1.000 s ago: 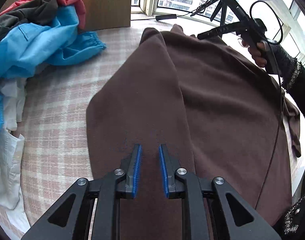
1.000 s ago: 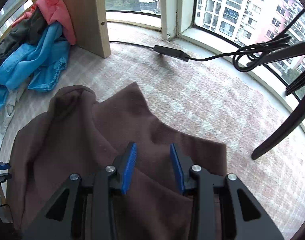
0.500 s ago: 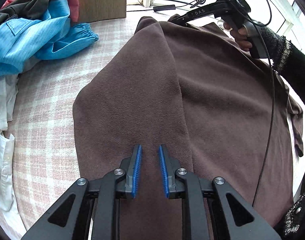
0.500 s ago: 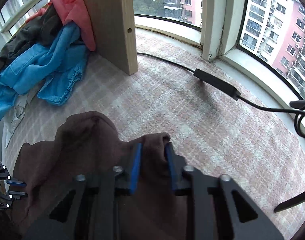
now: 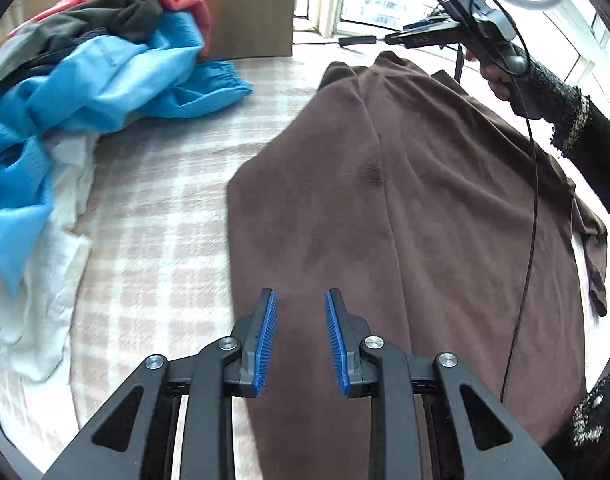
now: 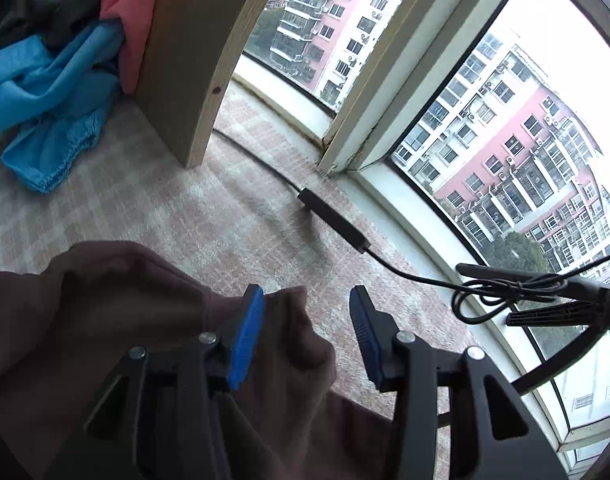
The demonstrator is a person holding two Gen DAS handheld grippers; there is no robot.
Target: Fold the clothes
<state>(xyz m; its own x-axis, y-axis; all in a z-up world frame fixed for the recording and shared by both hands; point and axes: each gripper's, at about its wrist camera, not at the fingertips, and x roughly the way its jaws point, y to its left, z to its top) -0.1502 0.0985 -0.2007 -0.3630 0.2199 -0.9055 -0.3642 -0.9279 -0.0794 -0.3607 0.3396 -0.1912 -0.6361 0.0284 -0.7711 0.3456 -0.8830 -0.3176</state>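
A brown garment [image 5: 445, 208] lies spread on the checked cloth surface [image 5: 153, 208], one long fold running down its middle. My left gripper [image 5: 299, 300] is open and empty just above the garment's near left part. My right gripper [image 6: 307, 300] is open at the garment's far end; a bunched brown corner [image 6: 289, 332] sits between its jaws against the left pad, not pinched. The right gripper also shows in the left wrist view [image 5: 433, 36], held in a hand above the far edge of the garment.
A heap of blue, red, dark and white clothes [image 5: 85, 80] lies at the far left by a wooden panel [image 6: 189, 52]. A black cable with an adapter [image 6: 333, 220] runs along the window sill. Black tripod legs [image 6: 545, 312] stand at the right.
My right gripper closed on the brown corner, then opened wide and lifted away toward the window. My left gripper opened a little wider and stayed over the garment.
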